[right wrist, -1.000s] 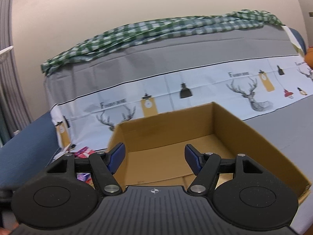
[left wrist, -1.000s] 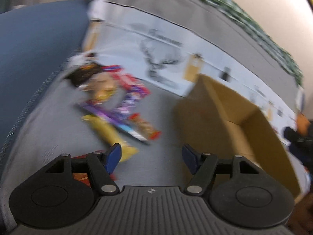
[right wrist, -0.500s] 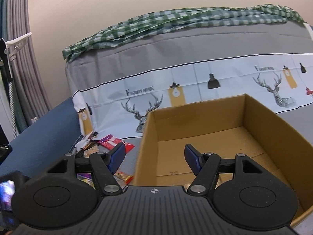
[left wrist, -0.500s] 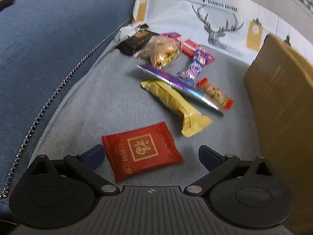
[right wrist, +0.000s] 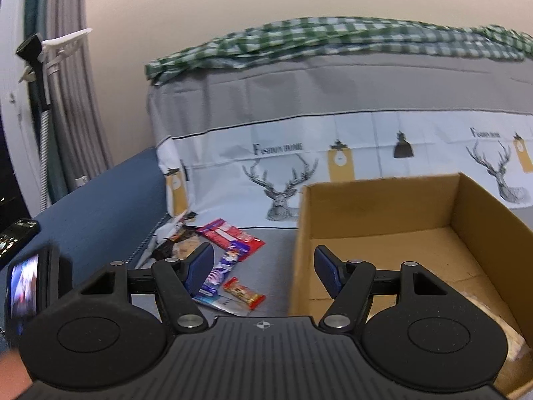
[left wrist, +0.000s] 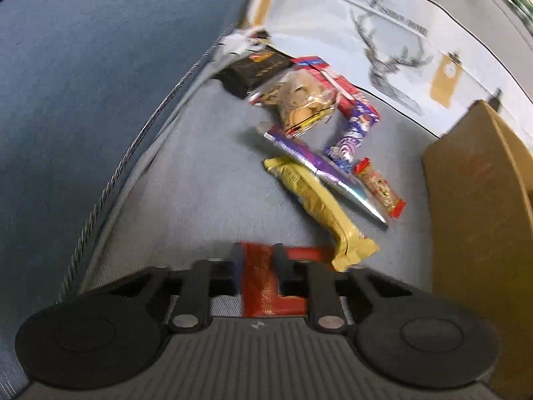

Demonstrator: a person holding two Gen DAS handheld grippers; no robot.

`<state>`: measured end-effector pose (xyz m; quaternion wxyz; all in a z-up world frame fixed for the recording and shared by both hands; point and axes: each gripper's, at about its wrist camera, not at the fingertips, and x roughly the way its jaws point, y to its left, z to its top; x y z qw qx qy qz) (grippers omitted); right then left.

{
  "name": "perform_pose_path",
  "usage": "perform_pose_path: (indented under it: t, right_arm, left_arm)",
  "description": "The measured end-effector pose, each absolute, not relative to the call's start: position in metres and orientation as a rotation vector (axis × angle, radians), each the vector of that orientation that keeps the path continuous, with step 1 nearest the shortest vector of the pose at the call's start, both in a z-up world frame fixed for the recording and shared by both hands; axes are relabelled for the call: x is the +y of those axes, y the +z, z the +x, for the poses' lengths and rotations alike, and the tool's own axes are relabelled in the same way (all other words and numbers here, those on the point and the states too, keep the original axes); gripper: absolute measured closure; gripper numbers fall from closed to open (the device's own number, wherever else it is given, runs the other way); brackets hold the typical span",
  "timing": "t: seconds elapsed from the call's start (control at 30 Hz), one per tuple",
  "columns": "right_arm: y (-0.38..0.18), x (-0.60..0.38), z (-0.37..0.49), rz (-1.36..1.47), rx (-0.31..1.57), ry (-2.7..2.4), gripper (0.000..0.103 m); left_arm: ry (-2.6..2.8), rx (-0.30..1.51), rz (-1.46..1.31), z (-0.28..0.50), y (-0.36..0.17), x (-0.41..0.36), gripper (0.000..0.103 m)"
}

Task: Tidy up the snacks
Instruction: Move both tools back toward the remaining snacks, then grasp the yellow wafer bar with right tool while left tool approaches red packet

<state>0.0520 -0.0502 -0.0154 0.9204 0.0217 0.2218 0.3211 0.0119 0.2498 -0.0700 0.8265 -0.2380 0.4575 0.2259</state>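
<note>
My left gripper (left wrist: 258,266) points steeply down at the grey sofa seat and is shut on a red snack packet (left wrist: 260,286), which is pinched between the pads. Beyond it lie a yellow bar (left wrist: 316,200), a purple and silver bar (left wrist: 319,170), a small red bar (left wrist: 379,190), a clear bag of biscuits (left wrist: 299,100) and a black packet (left wrist: 256,70). The open cardboard box (left wrist: 473,200) stands to their right. My right gripper (right wrist: 263,263) hangs open and holds nothing, above the box's left wall (right wrist: 296,266), with the snack pile (right wrist: 230,256) to its left.
A blue sofa arm (left wrist: 83,66) rises left of the snacks, and a phone (right wrist: 16,233) lies on it. A deer-print cloth (right wrist: 333,153) covers the backrest, topped by a green check cloth (right wrist: 333,36). A flat pale item (right wrist: 509,333) lies in the box's near right corner.
My left gripper came down over the red packet and its wide-open jaws closed on it. My right gripper swung left, so the snack pile has come into its view.
</note>
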Motion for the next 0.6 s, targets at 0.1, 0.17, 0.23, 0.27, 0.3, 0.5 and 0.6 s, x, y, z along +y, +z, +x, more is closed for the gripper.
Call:
perform_pose_path:
  t: [0.1,0.17,0.23,0.27,0.3,0.5,0.6]
  right_arm:
    - [-0.014,-0.037,0.048,0.032,0.444,0.718,0.035]
    - [-0.015,-0.026,0.049,0.034,0.462,0.758,0.039]
    - [-0.018,-0.012,0.052,0.033,0.496,0.790,0.041]
    - [-0.020,-0.004,0.054,0.027,0.520,0.804,0.041]
    - [-0.023,0.005,0.057,0.011,0.549,0.818,0.041]
    - [-0.055,0.055,0.084,-0.064,0.696,0.834,0.041]
    - [-0.079,0.067,0.094,-0.087,0.754,0.843,0.040]
  left_arm:
    - [0.394,0.991,-0.449,0.015,-0.065,0.262,0.087]
    - [0.343,0.956,-0.538,0.010,-0.067,0.269,0.086]
    - [0.321,0.881,-0.579,0.002,-0.062,0.270,0.083]
    - [0.323,0.842,-0.592,-0.002,-0.060,0.270,0.082]
    - [0.338,0.807,-0.606,-0.005,-0.057,0.270,0.077]
    - [0.414,0.695,-0.656,-0.020,-0.048,0.277,0.062]
    - [0.415,0.684,-0.662,-0.022,-0.047,0.278,0.060]
